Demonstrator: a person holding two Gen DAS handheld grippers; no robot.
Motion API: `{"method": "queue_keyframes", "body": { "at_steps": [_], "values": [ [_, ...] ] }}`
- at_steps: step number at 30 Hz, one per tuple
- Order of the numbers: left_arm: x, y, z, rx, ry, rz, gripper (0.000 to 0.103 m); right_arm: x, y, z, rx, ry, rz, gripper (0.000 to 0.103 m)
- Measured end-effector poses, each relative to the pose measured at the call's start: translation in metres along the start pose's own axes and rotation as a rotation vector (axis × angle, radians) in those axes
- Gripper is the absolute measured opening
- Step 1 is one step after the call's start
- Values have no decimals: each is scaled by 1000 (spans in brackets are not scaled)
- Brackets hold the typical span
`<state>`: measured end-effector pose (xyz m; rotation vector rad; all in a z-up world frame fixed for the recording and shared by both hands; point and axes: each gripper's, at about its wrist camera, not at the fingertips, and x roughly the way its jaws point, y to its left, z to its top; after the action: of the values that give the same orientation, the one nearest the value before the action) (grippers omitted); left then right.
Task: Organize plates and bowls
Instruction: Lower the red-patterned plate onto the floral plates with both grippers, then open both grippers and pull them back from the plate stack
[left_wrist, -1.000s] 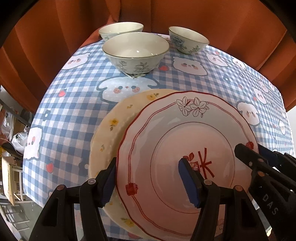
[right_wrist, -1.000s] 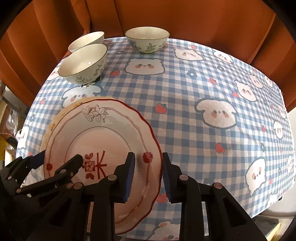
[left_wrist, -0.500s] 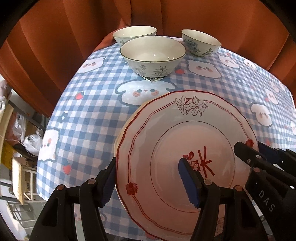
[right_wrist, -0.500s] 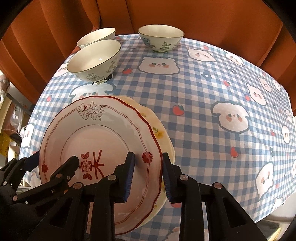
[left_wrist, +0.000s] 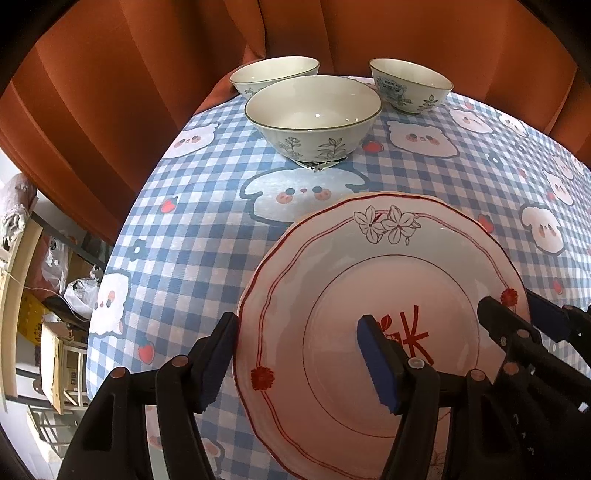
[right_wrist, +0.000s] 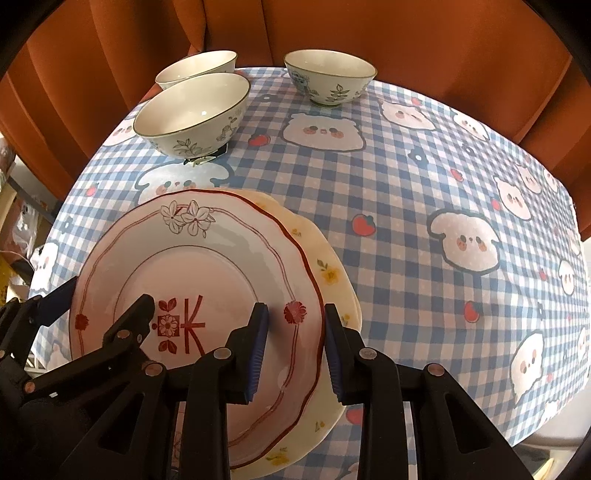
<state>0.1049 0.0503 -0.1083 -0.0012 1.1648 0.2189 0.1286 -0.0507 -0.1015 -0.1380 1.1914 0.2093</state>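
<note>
Nearest, the red-trimmed plate (right_wrist: 192, 295) hangs between the two tools, one on each side. The right tool (right_wrist: 295, 354) straddles the plate's right rim, one pad over the face and one outside the edge; the gap is narrow and the pads look closed on the rim. The left tool (left_wrist: 299, 358) straddles the opposite rim with a wider gap, its inner pad over the plate's well and its outer finger against the left edge; it appears to be gripping too.

Directly under this plate lies the yellow-flowered plate (right_wrist: 332, 280), flat on the checked surface (right_wrist: 424, 192). In the right view its rim shows past the red plate's right side, so the upper plate sits offset to the left. Whether the two plates touch is not clear. Seating it centred probably calls for a small shift to the right and then down.

Open cloth lies to the right. Farther off stand three bowls: the nearest bowl (left_wrist: 314, 114), the back left bowl (left_wrist: 273, 74) just behind it, and the back right bowl (left_wrist: 410, 88) apart.
</note>
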Motion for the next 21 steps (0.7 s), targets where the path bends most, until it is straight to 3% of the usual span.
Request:
{"method": "queue_keyframes", "body": {
  "at_steps": [8, 16, 21],
  "values": [
    [0, -2, 2, 15, -22, -27, 70, -1, -4, -2, 41, 2, -12, 33],
    [3, 11, 10, -26, 15, -111, 80, -1, -10, 6, 91, 30, 21, 33],
    [0, 21, 27, -41, -5, -111, 82, -5, -8, 20, 77, 7, 48, 35]
  ]
}}
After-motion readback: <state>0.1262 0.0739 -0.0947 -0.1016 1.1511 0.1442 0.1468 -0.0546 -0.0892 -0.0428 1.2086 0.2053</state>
